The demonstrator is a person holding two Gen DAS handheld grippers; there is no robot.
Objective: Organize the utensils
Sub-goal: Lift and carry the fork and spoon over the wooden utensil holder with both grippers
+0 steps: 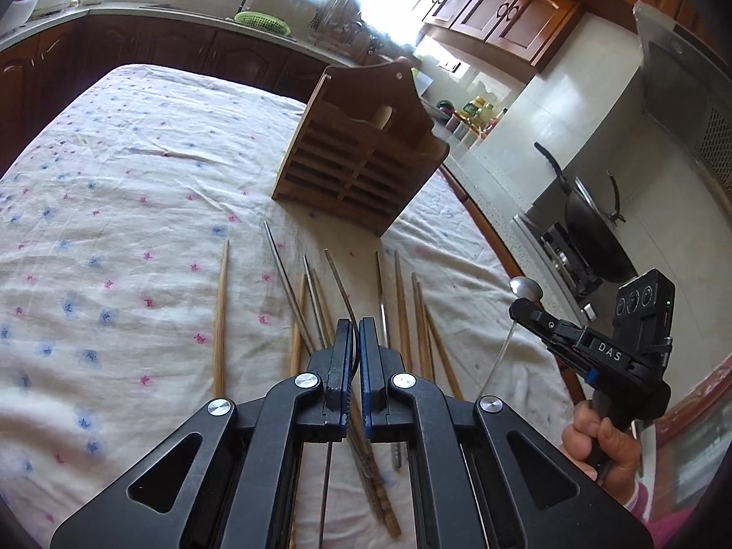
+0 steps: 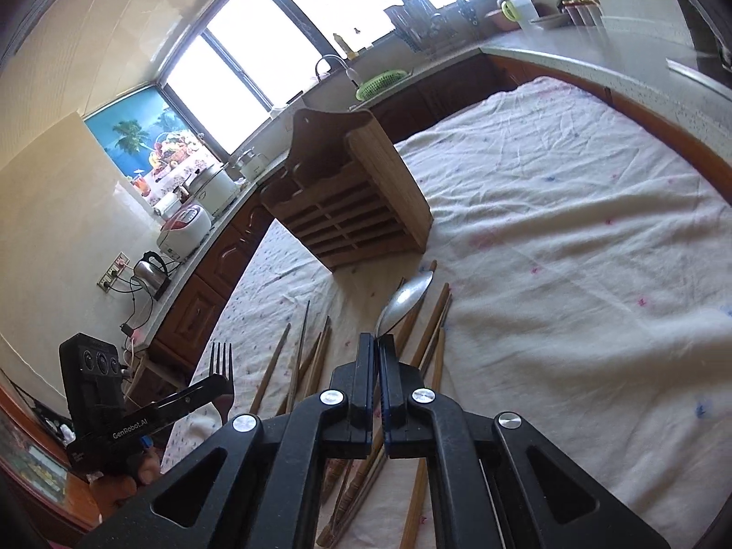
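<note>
The left gripper [image 1: 354, 343] is clamping a metal fork [image 2: 221, 368]; seen from the left wrist, the fork shows only edge-on as a thin curved strip between the nearly closed fingers, while the right wrist view shows its tines standing upward above the gripper. The right gripper [image 2: 378, 357] is gripping a metal spoon [image 2: 405, 299] by its handle, and the bowl of the spoon is pointing forward toward the wooden utensil holder [image 1: 361, 151]. Both grippers are hovering above the table, which is covered by a white cloth [image 1: 114, 192] with small blue and pink flowers. The holder is standing upright on the cloth, beyond the utensils. Between the holder and the grippers, many wooden chopsticks [image 1: 221, 315] and some metal chopsticks [image 1: 286, 283] are lying loosely on the cloth, mostly pointing toward the holder.
</note>
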